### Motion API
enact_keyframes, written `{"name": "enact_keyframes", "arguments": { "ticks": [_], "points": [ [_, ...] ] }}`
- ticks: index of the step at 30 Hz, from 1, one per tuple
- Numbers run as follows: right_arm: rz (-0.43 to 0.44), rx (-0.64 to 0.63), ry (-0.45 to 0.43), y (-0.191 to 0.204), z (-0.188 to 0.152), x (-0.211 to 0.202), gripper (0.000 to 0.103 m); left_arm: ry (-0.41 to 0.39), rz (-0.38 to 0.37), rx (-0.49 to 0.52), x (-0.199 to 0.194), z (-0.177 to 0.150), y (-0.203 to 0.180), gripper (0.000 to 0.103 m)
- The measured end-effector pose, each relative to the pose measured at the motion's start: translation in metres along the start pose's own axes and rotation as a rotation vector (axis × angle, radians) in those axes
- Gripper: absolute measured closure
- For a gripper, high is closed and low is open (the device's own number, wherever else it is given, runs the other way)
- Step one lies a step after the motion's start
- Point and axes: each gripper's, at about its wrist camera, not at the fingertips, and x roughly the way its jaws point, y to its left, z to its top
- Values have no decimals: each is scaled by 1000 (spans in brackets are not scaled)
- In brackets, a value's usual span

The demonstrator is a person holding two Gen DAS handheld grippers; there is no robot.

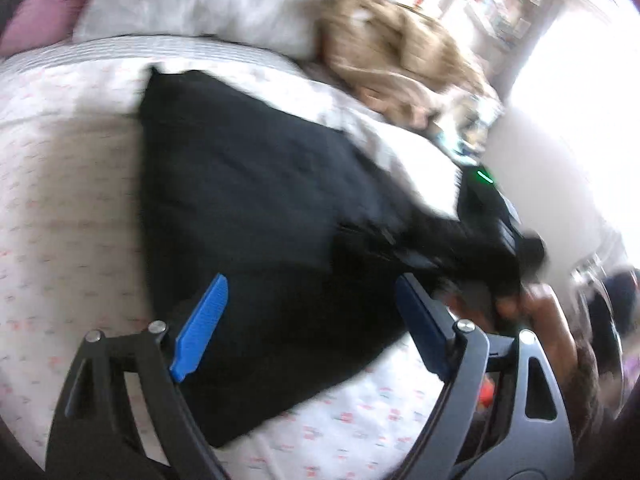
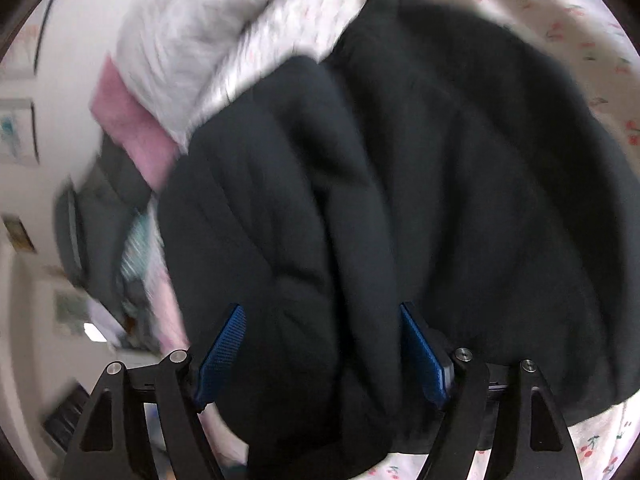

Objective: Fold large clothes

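Your black garment (image 1: 256, 216) lies spread on the bed (image 1: 60, 208), on the white sheet with small red print, and it fills most of both views. In the left wrist view it sits as a broad dark slab with a fairly straight far edge and a corner pointing toward the pillows. Your left tool (image 1: 308, 320) stands wide open just above the near part of the cloth, its blue pads (image 1: 202, 326) well apart and nothing between them. To the right of it, your right hand and the other device show as a blurred shape at the garment's edge, with a small green light on the black housing.

In the right wrist view the garment (image 2: 400, 184) shows thick rolled folds running away from you. Your right tool (image 2: 322, 354) is also wide open, and a bunched ridge of the black cloth lies between its blue pads (image 2: 222, 354), not pinched.

Beyond the garment, a grey blanket (image 1: 192, 0), a pink pillow (image 2: 132, 128) and a tan furry throw (image 1: 392, 52) lie along the head of the bed.
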Motion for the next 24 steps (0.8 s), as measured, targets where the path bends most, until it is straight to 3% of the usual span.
{"name": "enact_keyframes", "arguments": {
  "ticks": [1,2,6,9,12,14,16,18,22,24],
  "points": [
    [-25,-37,-10,9,-1,2,63,-4,22,-34,-1,1,12,17],
    [-42,-77,-32,19,-1,0,69,-9,39,-77,0,4,24,17],
    [76,-160,-154,48,0,-37,76,-70,28,-194,-2,12,52,29],
    [83,-207,-265,54,-1,-76,76,-108,-14,-210,-2,19,48,29],
    [77,-172,-343,28,1,-110,76,-92,-41,-198,6,18,39,29],
    [68,-116,-366,2,5,-122,76,-52,-49,-183,20,17,32,30],
    [30,-49,-380,-25,7,-128,74,11,-45,-161,41,11,23,38],
    [-20,61,-369,-58,11,-126,65,60,-55,-141,59,6,15,39],
    [64,217,-320,-101,12,-123,61,53,-46,-132,65,3,5,39],
    [75,205,-376,-98,9,-137,58,56,-50,-149,64,4,7,39]
  ]
}}
